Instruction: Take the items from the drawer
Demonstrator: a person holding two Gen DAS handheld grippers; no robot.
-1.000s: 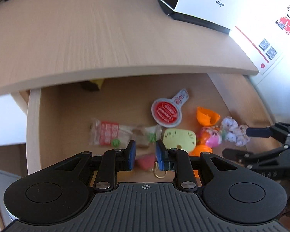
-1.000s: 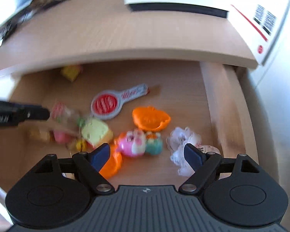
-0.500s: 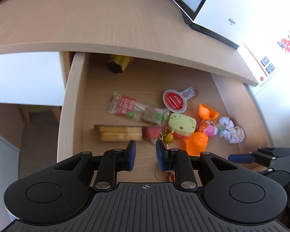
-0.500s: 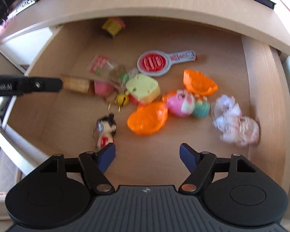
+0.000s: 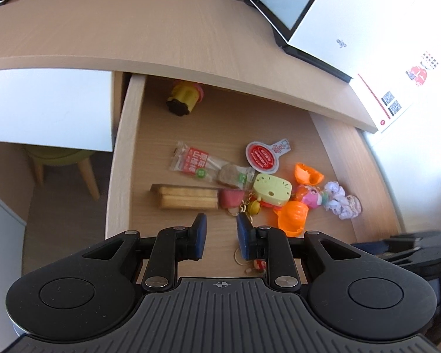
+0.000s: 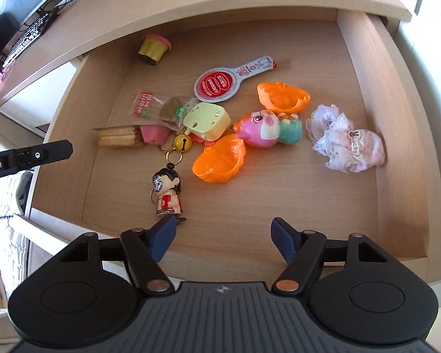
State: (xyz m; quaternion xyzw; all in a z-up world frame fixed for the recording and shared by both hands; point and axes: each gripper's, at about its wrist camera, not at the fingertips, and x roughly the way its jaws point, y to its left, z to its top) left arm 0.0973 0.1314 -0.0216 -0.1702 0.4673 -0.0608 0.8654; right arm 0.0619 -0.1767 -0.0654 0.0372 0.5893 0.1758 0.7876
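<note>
The open wooden drawer (image 6: 397, 147) holds several small items. A doll keychain (image 6: 167, 191) lies nearest, just beyond my right gripper (image 6: 223, 229), whose jaws are closing with nothing between them. Further in are two orange shell halves (image 6: 220, 158), a pink toy (image 6: 261, 128), a pale green toy (image 6: 207, 120), a red paddle tag (image 6: 220, 86), biscuits (image 6: 119, 138), a snack packet (image 6: 145, 104), a yellow cup (image 6: 153, 47) and white lace cloth (image 6: 347, 142). My left gripper (image 5: 219, 226) hovers over the drawer's front, its jaws narrowly apart and empty. The keychain (image 5: 258, 264) is mostly hidden behind its right finger.
The desk top (image 5: 132, 23) overhangs the drawer's back. On it stand a white box (image 5: 367, 38) and a screen (image 5: 279, 0). A keyboard (image 6: 29, 33) lies at the far left. A chair leg (image 5: 88, 173) shows below the drawer's left wall (image 5: 123, 158).
Both views have pulled back from the drawer, bringing its front and the doll keychain into sight. The right jaws have narrowed. The left jaws keep the same narrow gap.
</note>
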